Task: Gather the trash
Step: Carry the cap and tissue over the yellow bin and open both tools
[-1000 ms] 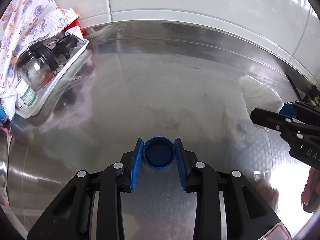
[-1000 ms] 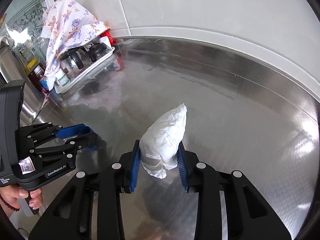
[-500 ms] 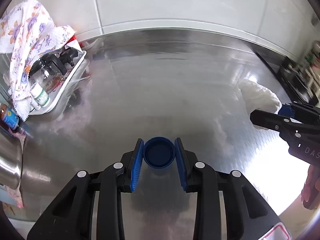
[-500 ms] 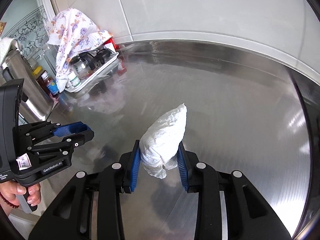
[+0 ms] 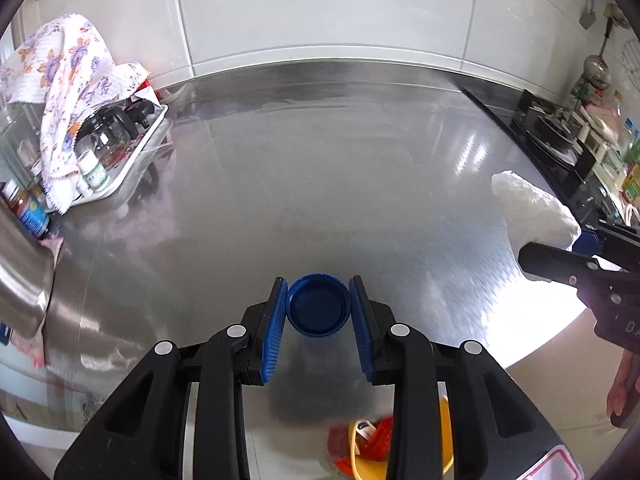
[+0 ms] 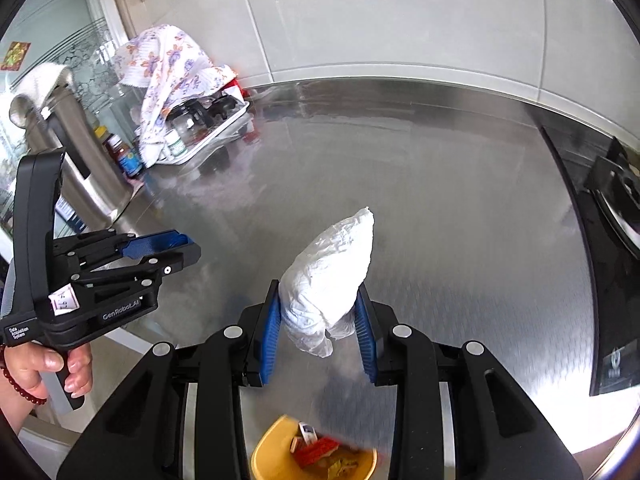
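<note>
my left claw (image 5: pixel 319 312) pinches a round blue plastic bottle cap (image 5: pixel 318 305) by its rim; my right claw (image 6: pixel 319 316) squeezes a crumpled white paper wad (image 6: pixel 329 276). the yellow plastic bin (image 6: pixel 266 452) sits below both. the cap's smooth rim could slip out, missing the bin.

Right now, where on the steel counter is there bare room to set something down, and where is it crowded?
The steel counter is bare across its middle, from the white tray of bottles under the floral cloth to the black stovetop, back to the tiled wall. It is crowded at the tray corner and beside the steel flask.
</note>
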`<state>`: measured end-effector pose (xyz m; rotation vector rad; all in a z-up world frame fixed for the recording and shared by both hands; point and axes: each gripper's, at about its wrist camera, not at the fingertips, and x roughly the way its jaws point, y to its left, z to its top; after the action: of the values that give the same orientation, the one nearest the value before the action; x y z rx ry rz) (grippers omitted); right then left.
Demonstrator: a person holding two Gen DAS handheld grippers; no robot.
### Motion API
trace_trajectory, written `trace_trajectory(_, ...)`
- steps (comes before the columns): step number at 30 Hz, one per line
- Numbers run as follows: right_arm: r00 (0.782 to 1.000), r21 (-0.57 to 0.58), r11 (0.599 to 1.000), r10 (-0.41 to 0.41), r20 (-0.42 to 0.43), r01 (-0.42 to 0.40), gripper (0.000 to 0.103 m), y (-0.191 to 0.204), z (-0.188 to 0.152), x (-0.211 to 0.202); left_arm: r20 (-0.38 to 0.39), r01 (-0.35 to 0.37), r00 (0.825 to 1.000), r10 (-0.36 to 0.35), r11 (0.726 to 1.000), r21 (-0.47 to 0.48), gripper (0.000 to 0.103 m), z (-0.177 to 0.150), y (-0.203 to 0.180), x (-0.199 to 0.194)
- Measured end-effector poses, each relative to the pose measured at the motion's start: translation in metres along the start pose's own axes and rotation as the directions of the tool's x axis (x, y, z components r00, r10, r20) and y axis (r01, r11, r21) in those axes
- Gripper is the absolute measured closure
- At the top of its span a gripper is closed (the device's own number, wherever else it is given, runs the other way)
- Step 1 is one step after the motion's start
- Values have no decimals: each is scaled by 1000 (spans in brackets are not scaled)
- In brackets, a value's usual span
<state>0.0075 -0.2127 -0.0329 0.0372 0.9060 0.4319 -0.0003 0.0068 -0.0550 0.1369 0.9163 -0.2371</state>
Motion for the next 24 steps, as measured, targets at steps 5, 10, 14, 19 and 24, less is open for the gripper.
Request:
trace_trajectory(5,1000,-9,1000,0,1,0,67,5,-34,-30,-7,-1,1000,1,1000,2,71,-28,-20,-23)
trace_trajectory(10,1000,-11,1000,-4,8,4,67,11,-68,-62,-1,2,1000,-2,1000,20,71,-54,-39,-48)
trace_trajectory(14,1000,-7,1000,-2,17,2,67,17,-95,-85,1,3,1000,-3,999,36,71,-76,-52,-68)
trace_trajectory(19,1000,6,1000,17,-3,-17,67,22,-128,-98,-25,-4,1000,5,999,48,72,-104,-61,-81)
trace_trajectory(24,998,20,999,38,-46,-37,67,25,-160,-100,-95,5,995,3,997,82,71,-134,-72,-78)
